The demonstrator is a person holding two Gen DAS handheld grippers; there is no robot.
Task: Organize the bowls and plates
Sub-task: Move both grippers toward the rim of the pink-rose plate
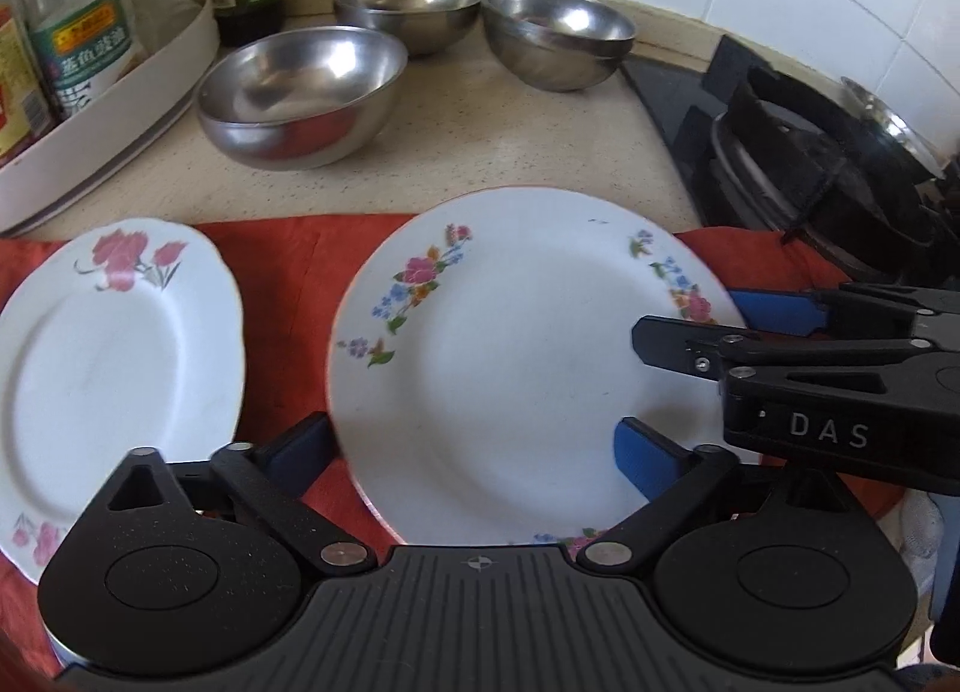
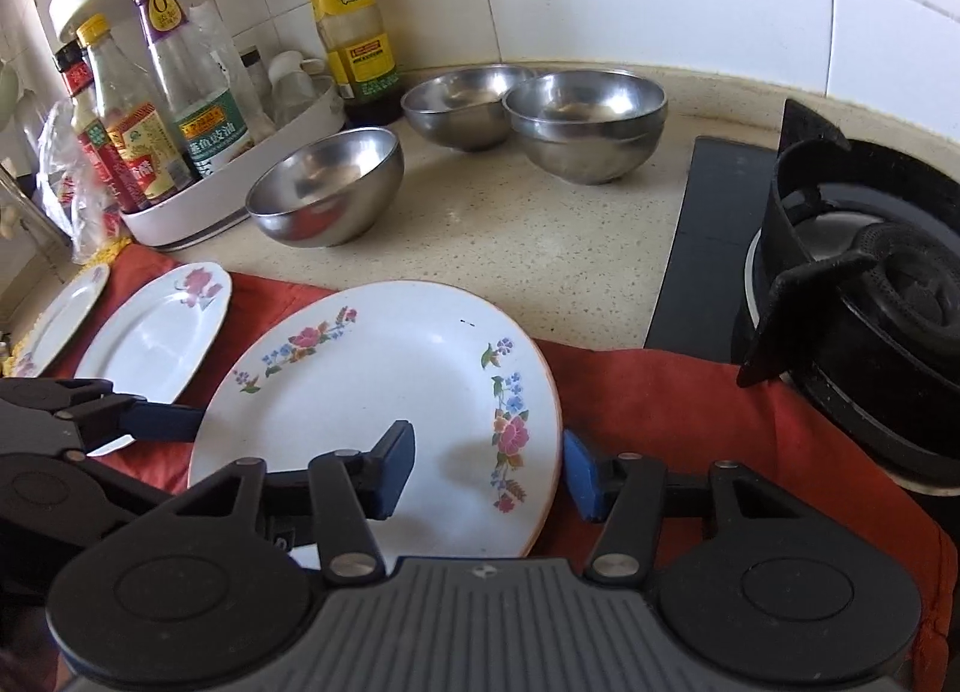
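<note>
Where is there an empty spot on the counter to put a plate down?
The biggest bare patch of beige counter lies between the steel bowls, the red cloth and the gas stove. A narrower strip of cloth shows between the big flowered plate and the pink-flower plate. The left corner is crowded with sauce bottles in a white tray.

Two matte-black handheld grippers: the left gripper (image 1: 474,452) and right gripper (image 2: 486,467) share ribbed grey-black bodies, round side housings, silver pivot pins and blue finger pads (image 2: 399,467); one arm reads "DAS" in white.
</note>
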